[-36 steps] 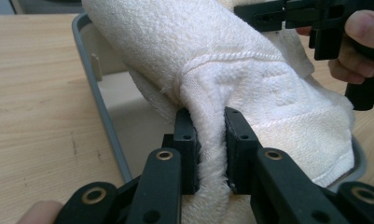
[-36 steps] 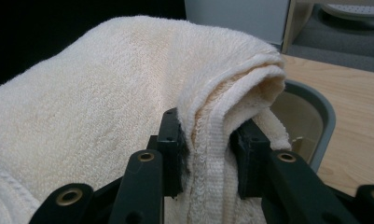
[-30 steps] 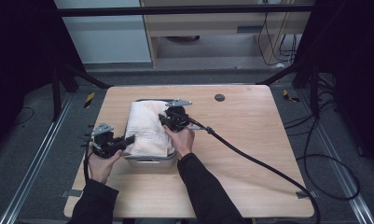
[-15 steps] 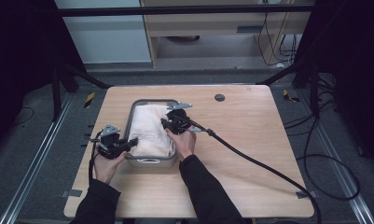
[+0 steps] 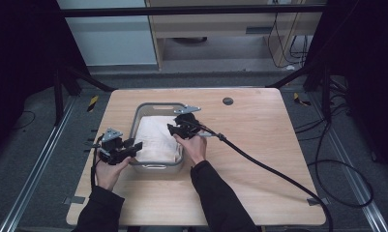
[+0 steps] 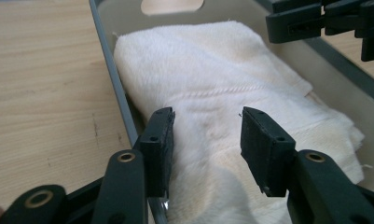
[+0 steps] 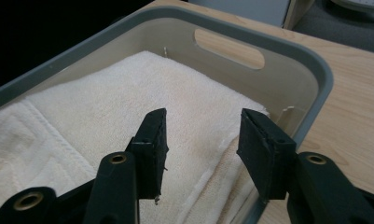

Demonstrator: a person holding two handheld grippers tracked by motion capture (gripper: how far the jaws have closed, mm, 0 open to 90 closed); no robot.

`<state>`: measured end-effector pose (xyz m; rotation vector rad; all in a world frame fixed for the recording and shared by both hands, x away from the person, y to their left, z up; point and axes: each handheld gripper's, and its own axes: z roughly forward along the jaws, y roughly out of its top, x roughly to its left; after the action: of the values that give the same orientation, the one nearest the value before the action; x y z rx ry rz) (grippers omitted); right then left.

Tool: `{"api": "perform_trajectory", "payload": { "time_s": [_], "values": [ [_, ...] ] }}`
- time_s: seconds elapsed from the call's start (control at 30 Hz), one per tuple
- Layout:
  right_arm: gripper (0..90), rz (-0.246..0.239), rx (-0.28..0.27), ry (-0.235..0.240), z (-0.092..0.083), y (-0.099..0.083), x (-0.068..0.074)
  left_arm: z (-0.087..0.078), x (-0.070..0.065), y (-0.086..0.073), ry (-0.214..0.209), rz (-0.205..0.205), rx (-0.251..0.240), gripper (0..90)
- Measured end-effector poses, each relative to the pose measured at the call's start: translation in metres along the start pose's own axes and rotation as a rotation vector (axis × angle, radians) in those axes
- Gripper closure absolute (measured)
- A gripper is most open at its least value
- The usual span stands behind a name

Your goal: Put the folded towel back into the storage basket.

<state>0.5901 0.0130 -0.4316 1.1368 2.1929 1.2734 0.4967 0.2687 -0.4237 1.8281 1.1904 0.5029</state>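
Observation:
A folded white towel [image 5: 155,137] lies inside a grey plastic tub [image 5: 158,105] on the wooden table. My left gripper [image 5: 135,145] hovers at the tub's left rim, pointing in over the towel [image 6: 212,70]. Its jaws have just been opening and stand apart with nothing pressed between them. From the tub's right side my right gripper [image 5: 171,128] reaches over the towel [image 7: 105,107]. Those jaws have also just been opening, and the cloth lies loose below them. In the left gripper view [image 6: 205,121] the right gripper [image 6: 324,23] shows at the top right, across the tub rim [image 6: 109,70].
A small dark round disc [image 5: 227,101] sits on the table behind the tub. The right gripper's black cable [image 5: 278,169] trails across the table to the right front corner. The tub wall has a handle slot [image 7: 229,49]. Bare wood surrounds the tub.
The towel, held up over the tub a second ago, has come down and now lies flat inside it. Both grippers have let go, their jaws now apart.

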Motion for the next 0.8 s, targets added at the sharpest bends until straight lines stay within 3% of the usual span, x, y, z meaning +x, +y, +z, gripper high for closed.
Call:
{"api": "perform_trajectory", "payload": {
  "time_s": [0.23, 0.43, 0.8],
  "values": [
    [38.4, -0.004, -0.054, 0.006, -0.032, 0.005, -0.009, -0.015, -0.006, 0.004, -0.017, 0.026, -0.033, 42.6],
    [25.1, -0.001, -0.102, -0.004, -0.065, 0.004, -0.023, -0.029, -0.005, 0.004, -0.053, 0.020, -0.060, 32.9],
    [16.4, 0.004, -0.126, -0.031, -0.120, -0.022, -0.054, -0.047, 0.003, -0.007, -0.017, 0.006, -0.081, 24.1]
  ]
}}
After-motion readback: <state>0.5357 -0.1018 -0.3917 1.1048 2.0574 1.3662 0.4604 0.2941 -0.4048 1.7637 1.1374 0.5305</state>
